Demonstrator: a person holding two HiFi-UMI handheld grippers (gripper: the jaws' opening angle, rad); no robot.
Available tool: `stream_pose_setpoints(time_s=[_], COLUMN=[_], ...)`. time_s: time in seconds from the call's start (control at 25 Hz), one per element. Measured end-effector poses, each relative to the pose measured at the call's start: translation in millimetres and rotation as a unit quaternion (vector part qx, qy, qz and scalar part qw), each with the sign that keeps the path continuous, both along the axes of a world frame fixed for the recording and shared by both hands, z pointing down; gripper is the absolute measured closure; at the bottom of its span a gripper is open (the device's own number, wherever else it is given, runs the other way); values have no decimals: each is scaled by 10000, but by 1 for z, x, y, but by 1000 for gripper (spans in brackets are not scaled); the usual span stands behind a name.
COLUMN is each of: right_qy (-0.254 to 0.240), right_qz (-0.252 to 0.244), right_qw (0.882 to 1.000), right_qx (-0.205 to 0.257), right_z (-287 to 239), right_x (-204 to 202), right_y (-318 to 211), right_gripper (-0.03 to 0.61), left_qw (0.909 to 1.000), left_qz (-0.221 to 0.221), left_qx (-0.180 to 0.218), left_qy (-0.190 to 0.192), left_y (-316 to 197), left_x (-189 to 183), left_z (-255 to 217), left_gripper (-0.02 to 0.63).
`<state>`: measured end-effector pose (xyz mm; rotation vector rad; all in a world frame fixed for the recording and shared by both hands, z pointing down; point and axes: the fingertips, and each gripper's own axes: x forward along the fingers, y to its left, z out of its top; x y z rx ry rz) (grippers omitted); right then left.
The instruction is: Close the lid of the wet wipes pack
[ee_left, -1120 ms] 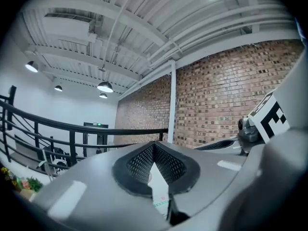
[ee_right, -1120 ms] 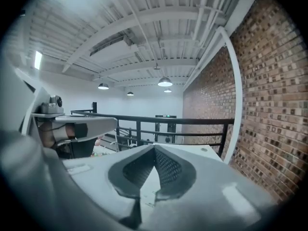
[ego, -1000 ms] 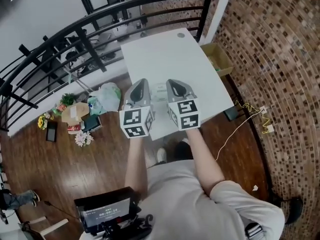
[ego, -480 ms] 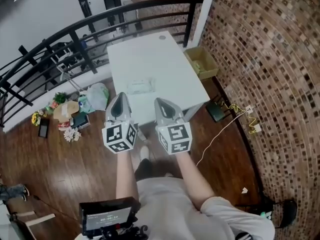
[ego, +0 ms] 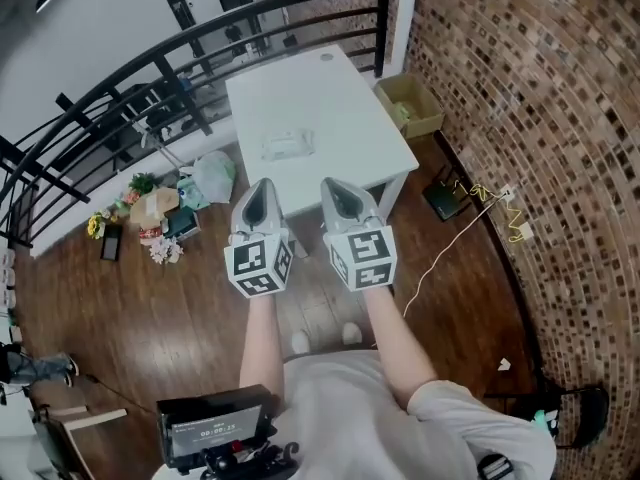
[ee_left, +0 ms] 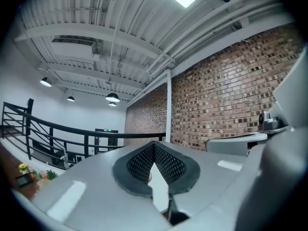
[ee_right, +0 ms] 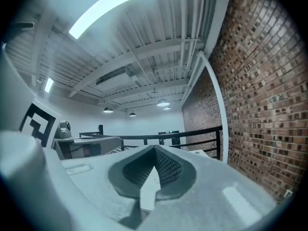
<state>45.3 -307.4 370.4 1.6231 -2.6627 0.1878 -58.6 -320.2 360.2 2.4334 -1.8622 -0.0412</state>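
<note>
On the white table (ego: 340,98), at twelve o'clock from both tools, lies the wet wipes pack (ego: 288,146), too small to tell whether its lid is shut. Left gripper (ego: 262,188) and right gripper (ego: 338,187) hang well apart from it, jaws pressed together on nothing.

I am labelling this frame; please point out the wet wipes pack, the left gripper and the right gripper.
wet wipes pack (ego: 288,145): head view, middle of its top.
left gripper (ego: 263,182): head view, its front tip.
right gripper (ego: 334,182): head view, its front tip.
</note>
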Motion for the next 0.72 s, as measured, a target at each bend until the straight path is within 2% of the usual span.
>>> stream_pose_setpoints(time_s=[0.12, 0.4, 0.72], right_qy=[-14, 314, 434], right_qz=[96, 42, -379], right_qw=[9999, 9994, 9972], right_qx=[98, 136, 467], right_z=[-4, -8, -30], right_x=[-8, -51, -119], right_y=[3, 8, 19], right_gripper=[589, 588, 589], left_qw=[9999, 9999, 9989], left_qz=[92, -69, -320], left_qx=[67, 68, 319], left_qy=[-28, 47, 142], left_y=[10, 25, 36], left_x=[-8, -51, -106], left_z=[-3, -4, -23], left_gripper=[598, 598, 598])
